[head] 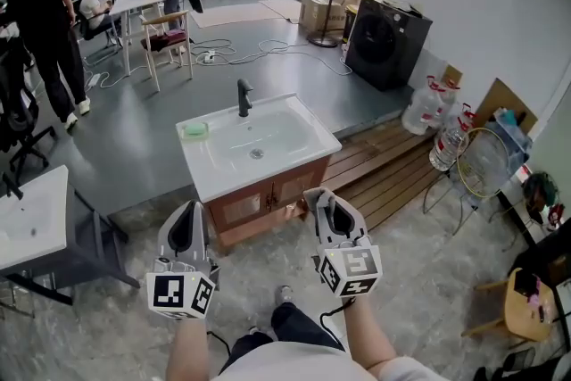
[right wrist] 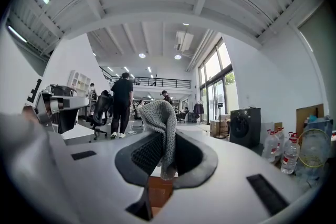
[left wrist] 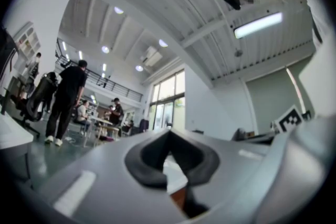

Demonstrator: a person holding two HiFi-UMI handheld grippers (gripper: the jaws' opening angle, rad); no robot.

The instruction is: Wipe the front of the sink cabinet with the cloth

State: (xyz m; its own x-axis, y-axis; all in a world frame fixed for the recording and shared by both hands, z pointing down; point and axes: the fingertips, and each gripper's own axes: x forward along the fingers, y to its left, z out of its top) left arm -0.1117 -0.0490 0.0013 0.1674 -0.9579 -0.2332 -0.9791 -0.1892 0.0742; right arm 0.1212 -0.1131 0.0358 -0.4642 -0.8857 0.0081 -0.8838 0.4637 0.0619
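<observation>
**Cloth clamped, cabinet ahead**

My right gripper (right wrist: pixel 164 139) was clenched on the grey knitted cloth (right wrist: pixel 157 113), which stuck up between its jaws. My left gripper (left wrist: pixel 169 134) was closed on nothing. I held both near the front of the brown sink cabinet (head: pixel 259 199).

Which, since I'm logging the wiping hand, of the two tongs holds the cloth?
The right tongs: the grey knitted cloth is pinched between them, while the left tongs are shut on nothing.
</observation>
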